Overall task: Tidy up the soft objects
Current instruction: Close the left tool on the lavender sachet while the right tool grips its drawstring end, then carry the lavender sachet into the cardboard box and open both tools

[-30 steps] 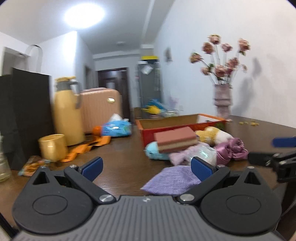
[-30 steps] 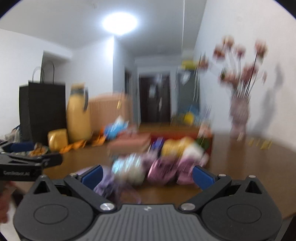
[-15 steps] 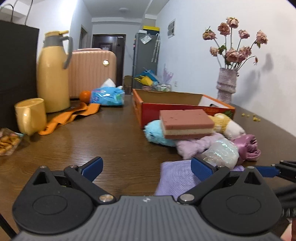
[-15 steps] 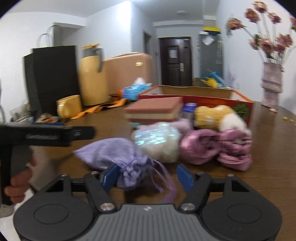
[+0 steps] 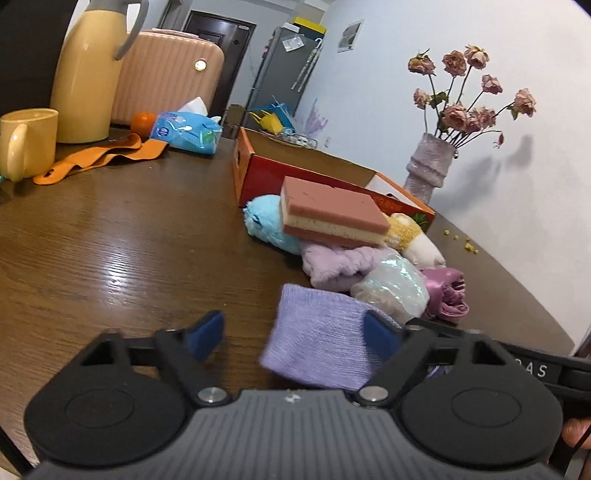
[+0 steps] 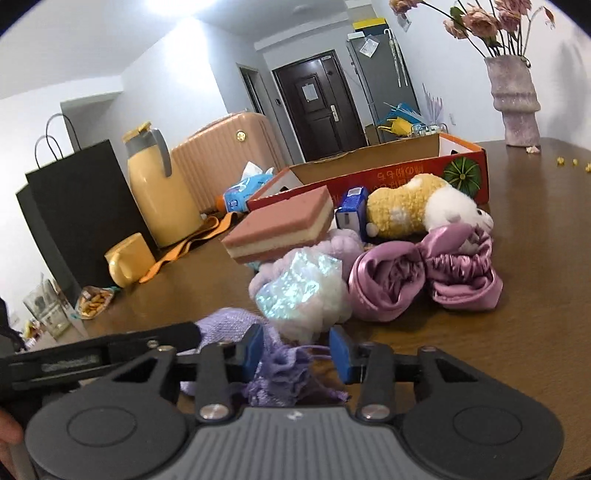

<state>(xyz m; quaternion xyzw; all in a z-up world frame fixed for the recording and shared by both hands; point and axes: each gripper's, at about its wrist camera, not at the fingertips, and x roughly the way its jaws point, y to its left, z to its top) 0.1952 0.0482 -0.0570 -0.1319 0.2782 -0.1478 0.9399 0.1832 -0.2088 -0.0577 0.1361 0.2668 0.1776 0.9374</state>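
I see a bright ceiling light (image 6: pixel 177 7) glaring upper left, sheen on the worktop (image 5: pixel 122 266), sharp focus, and fisheye bending with dark corners.

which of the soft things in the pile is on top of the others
The pink and cream sponge: it rests flat across the blue plush and lilac fluffy cloth.

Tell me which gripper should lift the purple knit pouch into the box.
Probably right: the right gripper straddles the purple knit pouch at its gathered neck, jaws just closing; the left gripper only partly covers it.
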